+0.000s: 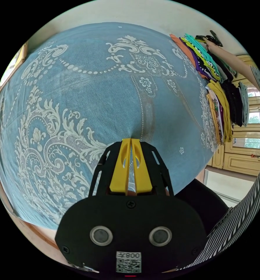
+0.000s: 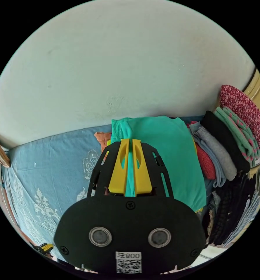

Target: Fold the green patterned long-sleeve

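Note:
My left gripper [image 1: 131, 140] is shut with nothing in it, its yellow jaws pointing down at the blue bedspread [image 1: 92, 96]. My right gripper [image 2: 130, 141] is shut on the edge of a folded teal-green garment [image 2: 171, 151] that tops a stack by the wall. In the left gripper view that gripper [image 1: 213, 38] sits at the far end of the stack, held on a person's outstretched arm [image 1: 235, 61]. A mint-green garment with pink specks [image 2: 241, 134] lies folded in the pile to the right.
Rows of folded clothes [image 1: 223, 96] line the bed's far edge, with more piles [image 2: 223, 163] and a red patterned piece [image 2: 244, 110]. A pale wall [image 2: 121, 73] rises behind. Yellow cupboards [image 1: 244, 157] stand past the bed; a striped sleeve [image 1: 244, 210] hangs close.

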Motion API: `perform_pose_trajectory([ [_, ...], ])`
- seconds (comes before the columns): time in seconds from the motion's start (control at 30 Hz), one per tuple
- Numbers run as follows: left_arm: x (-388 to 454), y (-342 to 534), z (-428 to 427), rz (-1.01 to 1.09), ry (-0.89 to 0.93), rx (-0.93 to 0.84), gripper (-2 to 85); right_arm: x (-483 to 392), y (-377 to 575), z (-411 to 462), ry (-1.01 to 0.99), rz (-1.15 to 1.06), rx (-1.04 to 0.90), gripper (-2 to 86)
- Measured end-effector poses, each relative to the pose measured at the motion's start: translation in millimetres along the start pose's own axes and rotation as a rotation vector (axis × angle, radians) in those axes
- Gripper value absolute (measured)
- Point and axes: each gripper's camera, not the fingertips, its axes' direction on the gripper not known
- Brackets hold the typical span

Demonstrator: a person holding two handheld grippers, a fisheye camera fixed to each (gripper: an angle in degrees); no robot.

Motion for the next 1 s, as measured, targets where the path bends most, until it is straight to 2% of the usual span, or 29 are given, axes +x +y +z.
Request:
perform_pose_trajectory([
  [0.2, -14.4, -10.6, -31.2, 0.008, 0.001, 0.029, 0.2, 23.6, 34.2, -90.8, -0.18, 0.081, 0.123, 1.2],
  [0.37, -36.4, -21.6, -65.2, 0.009, 0.046, 0.039, 0.1, 32.0, 91.9, -193.7, -0.449, 0.102, 0.252, 0.9],
  [0.5, -53.9, -35.8, -111.4, 0.065, 0.202, 0.167, 0.1, 19.8, 133.7, -265.1, -0.617, 0.066, 0.313, 0.9],
  [0.7, -56.3, -64.6, -201.3, 0.217, 0.27, 0.374, 0.2, -15.2, 203.2, -385.2, -0.824, -0.038, 0.383, 0.8],
  [1.0, -110.7, -56.5, -381.5, 0.222, 0.389, 0.685, 0.8, -66.5, 304.9, -559.2, -1.035, -0.198, 0.433, 0.6],
])
